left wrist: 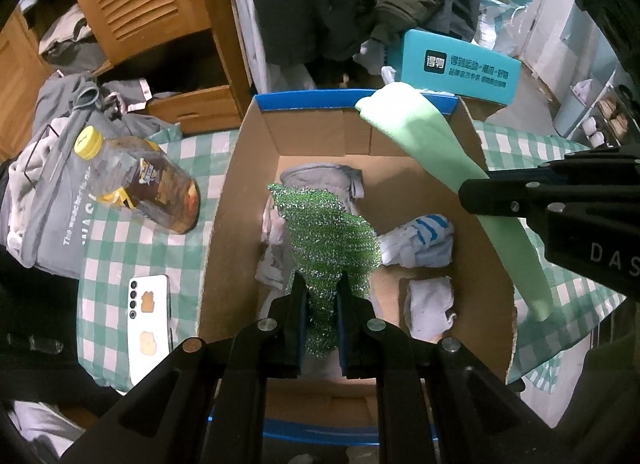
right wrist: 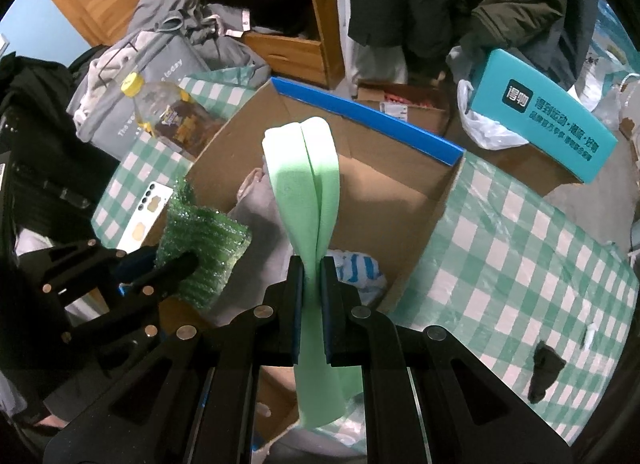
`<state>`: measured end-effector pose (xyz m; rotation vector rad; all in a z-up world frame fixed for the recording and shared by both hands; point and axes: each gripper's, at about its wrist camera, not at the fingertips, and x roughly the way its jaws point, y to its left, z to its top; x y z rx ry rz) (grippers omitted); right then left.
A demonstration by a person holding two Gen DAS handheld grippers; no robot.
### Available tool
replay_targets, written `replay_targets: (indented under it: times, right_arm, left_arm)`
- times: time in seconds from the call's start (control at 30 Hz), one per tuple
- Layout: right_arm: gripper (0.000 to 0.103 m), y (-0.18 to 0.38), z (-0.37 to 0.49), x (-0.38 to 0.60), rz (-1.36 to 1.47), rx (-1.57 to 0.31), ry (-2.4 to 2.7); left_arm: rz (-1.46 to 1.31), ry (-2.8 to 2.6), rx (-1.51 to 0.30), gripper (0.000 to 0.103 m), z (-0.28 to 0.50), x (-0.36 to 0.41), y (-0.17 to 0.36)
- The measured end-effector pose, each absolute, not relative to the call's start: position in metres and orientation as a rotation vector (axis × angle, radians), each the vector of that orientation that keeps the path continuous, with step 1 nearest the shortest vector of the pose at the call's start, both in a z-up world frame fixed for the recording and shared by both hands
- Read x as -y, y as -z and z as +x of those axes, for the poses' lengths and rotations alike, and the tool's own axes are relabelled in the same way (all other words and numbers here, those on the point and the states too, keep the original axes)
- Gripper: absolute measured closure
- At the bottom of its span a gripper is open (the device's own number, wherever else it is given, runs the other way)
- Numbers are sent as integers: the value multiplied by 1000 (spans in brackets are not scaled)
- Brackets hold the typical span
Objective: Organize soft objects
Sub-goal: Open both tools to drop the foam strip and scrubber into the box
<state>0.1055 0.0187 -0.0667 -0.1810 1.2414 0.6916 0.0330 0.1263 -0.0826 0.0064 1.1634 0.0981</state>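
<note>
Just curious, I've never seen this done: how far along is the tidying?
Done: socks and gray cloth lie in the cardboard box. In hand: left tool grips a green scrubber, right tool a green sponge, both over the box. Left: dropping them in.

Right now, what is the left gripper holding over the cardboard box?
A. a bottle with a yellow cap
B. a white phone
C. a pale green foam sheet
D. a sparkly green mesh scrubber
D: the left gripper's fingers pinch the sparkly green scrubber above the box.

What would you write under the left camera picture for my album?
Left gripper holding a sparkly green scrubber over a cardboard box of soft things.
</note>
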Motion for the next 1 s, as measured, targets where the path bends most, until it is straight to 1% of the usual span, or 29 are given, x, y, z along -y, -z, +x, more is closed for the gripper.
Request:
replay_targets:
  times: [0.03, 0.1, 0.13, 0.17, 0.33, 0.37, 0.4, 0.53, 0.63, 0.7, 0.87, 0.97, 1.0]
  right_arm:
    - [95, 68, 105, -20, -180, -1244, -695]
    - [95, 69, 106, -23, -177, -1248, -704]
    - [95, 69, 106, -24, -174, -1248, -704]
    - [93, 70, 106, -24, -173, -1249, -703]
    - [81, 69, 107, -21, -172, -1240, -687]
    - [75, 69, 107, -20, -170, -1240, -685]
    - [72, 69, 107, -18, -167, -1238, -680]
    - [71, 68, 108, -10, -163, -1237, -667]
    - [64, 66, 107, -3, -160, -1235, -661]
    - [57, 65, 105, 1, -160, -1229, -656]
    - [55, 61, 102, 12, -165, -1218, -646]
    - [50, 59, 101, 19, -168, -1210, -635]
    - [49, 58, 101, 22, -168, -1207, -632]
  left_arm:
    - [8, -100, -1165, 89, 33, -127, 83]
    - [9, -110, -1171, 81, 33, -128, 85]
    - [8, -114, -1169, 74, 33, -129, 84]
    - [8, -117, -1164, 69, 33, -129, 83]
    - [19, -128, -1148, 56, 32, -130, 79]
    - [21, -126, -1145, 55, 32, -129, 78]
    - [23, -125, -1143, 54, 32, -128, 77]
    - [34, -120, -1134, 50, 32, -124, 74]
    - [42, -115, -1132, 49, 32, -120, 73]
    - [49, -111, -1131, 49, 32, -117, 72]
    - [68, -104, -1127, 47, 33, -107, 69]
    - [83, -101, -1125, 43, 33, -101, 69]
    - [87, -98, -1124, 43, 33, -99, 69]
